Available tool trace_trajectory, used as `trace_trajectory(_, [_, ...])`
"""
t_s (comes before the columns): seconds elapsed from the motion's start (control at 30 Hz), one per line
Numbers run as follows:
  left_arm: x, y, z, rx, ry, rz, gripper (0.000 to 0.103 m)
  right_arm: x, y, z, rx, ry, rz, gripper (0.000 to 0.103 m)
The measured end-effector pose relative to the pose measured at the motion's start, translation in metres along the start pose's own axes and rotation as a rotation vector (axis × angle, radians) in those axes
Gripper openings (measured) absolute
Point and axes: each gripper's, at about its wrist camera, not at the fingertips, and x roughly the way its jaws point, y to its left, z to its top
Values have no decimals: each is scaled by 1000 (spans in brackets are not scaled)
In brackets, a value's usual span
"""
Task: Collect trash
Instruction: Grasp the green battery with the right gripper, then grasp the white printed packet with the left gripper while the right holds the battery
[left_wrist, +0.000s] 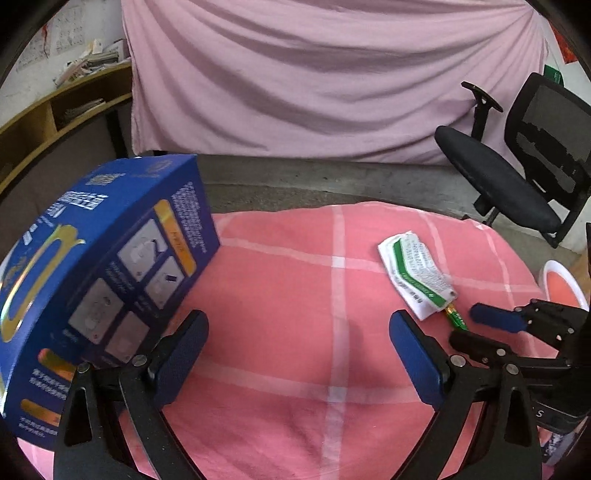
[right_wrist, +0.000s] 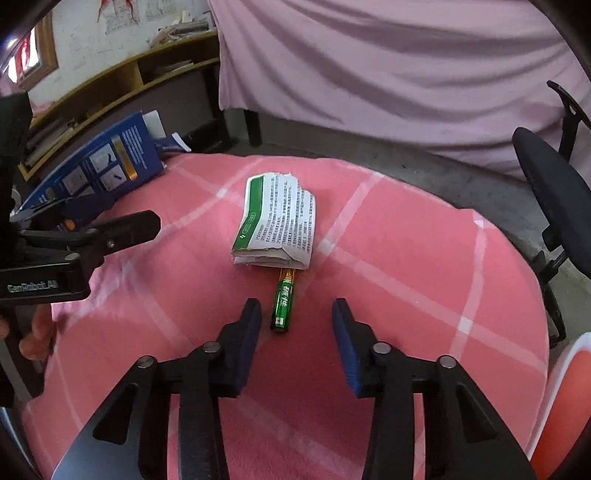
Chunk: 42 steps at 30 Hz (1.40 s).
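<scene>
Right tool (right_wrist: 295, 314), narrowed but empty, straddles green battery (right_wrist: 282, 301) pointing lengthwise away

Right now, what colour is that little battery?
Green with a gold end; the battery shows best from the right wrist.

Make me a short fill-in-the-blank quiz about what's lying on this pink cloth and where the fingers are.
1. The green battery lies partly tucked under the folded ____ with green print.
2. The right gripper has its fingers on either side of the ____, not yet touching it.
3. The big box beside the left gripper is ____ in colour.

Missing words: paper; battery; blue
</scene>
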Motion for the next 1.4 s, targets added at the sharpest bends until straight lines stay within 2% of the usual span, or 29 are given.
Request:
trace_trajectory(0.03, [0, 0, 2, -1, 1, -9, 96, 0, -1, 0, 6, 0, 4, 18])
trace_trajectory(0.07, [0, -1, 2, 1, 1, -16, 96, -1, -4, 0, 13, 1, 8, 12])
trace_trajectory(0.13, [0, -6, 5, 5, 0, -29, 96, -4, -9, -2, 26, -3, 17, 10])
trace_trajectory(0.37, [7, -28, 14, 33, 17, -87, 96, -17, -22, -14, 41, 4, -30, 9])
trace_trajectory(0.6, [19, -59, 30, 48, 24, -129, 96, -36, -65, -26, 141, -24, -107, 8])
trace_trajectory(0.7, [32, -75, 39, 55, 48, -100, 96, -40, -77, -27, 176, -35, -104, 8])
trace_trajectory(0.87, [61, -93, 47, 53, 151, -58, 96, -40, -80, -27, 190, -37, -94, 8])
trace_trajectory(0.97, [70, -99, 47, 54, 175, -29, 95, -41, -81, -28, 199, -40, -88, 8])
trace_trajectory(1.03, [71, -99, 48, 58, 173, -16, 91, -40, -81, -28, 199, -39, -85, 8])
trace_trajectory(1.1, [70, -99, 48, 56, 169, -10, 79, -39, -80, -29, 195, -37, -86, 8])
trace_trajectory(1.13, [70, -98, 48, 52, 167, -11, 76, -39, -79, -29, 191, -35, -88, 8])
trace_trajectory(1.2, [68, -96, 48, 45, 160, -17, 60, -38, -77, -29, 184, -30, -90, 8])
trace_trajectory(1.33, [64, -93, 46, 54, 155, -24, 52, -38, -73, -30, 162, -26, -99, 8])
trace_trajectory(1.37, [62, -91, 45, 54, 151, -23, 38, -38, -72, -31, 156, -24, -99, 8])
trace_trajectory(1.4, [60, -91, 45, 50, 148, -24, 33, -38, -72, -31, 150, -24, -103, 8])
